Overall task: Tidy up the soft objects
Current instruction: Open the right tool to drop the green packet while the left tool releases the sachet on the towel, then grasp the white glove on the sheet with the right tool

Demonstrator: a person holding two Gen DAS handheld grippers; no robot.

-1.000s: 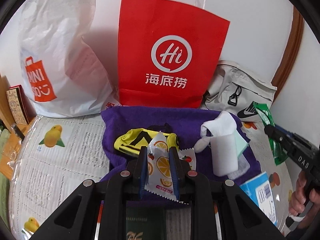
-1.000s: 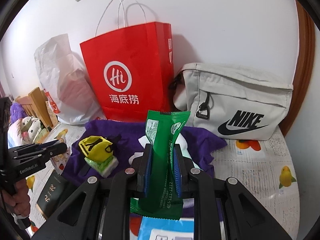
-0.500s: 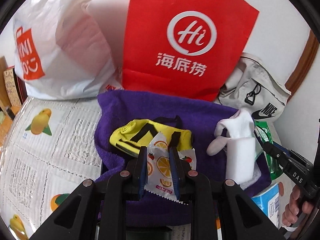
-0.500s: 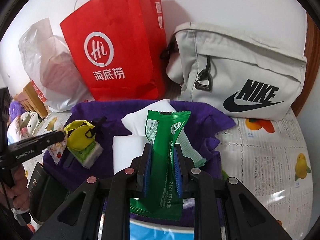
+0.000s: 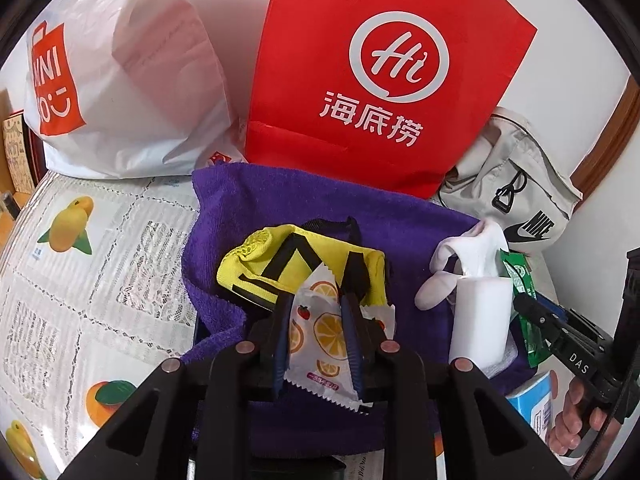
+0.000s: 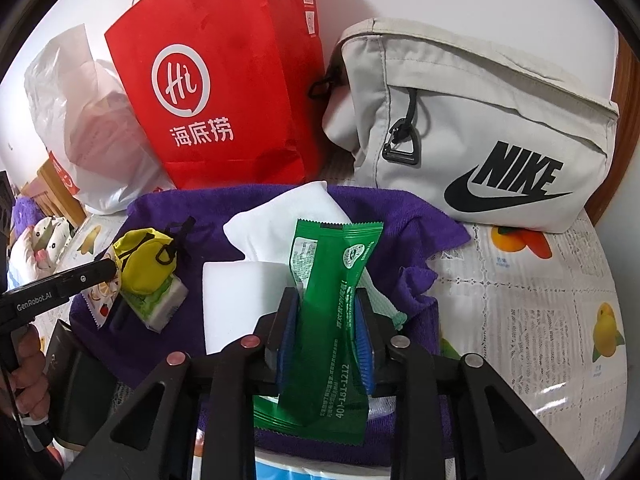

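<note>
In the left wrist view, the left tongs (image 5: 318,332) are opening around a fruit-print sachet (image 5: 320,340), which stands between the blue pads over the near edge of the purple towel (image 5: 248,216); the pads look to be just letting go of it, so I judge the grip to be loosening, not firm. The sachet is thin, crinkly film, very light and slippery, best taken flat across its middle, away from the serrated ends. Just beyond it on the towel lies a yellow pouch (image 5: 272,264), soft and floppy, and to the right on the towel stand a white sock (image 5: 476,248) and a white sponge block (image 5: 480,320), both squashy and easy to pinch anywhere. The right tongs (image 5: 532,308) reach in at the towel's right edge. In the right wrist view, the right tongs (image 6: 328,320) are also opening, with a green packet (image 6: 328,320) upright between the pads above the towel's (image 6: 400,208) near edge. It is a limp, glossy film that folds under its own weight; a hold near mid-length suits it. Behind it on the towel sit the sponge block (image 6: 240,300) and the sock (image 6: 280,216), and towards the towel's left the pouch (image 6: 144,260), where the left tongs (image 6: 104,272) point.
</note>
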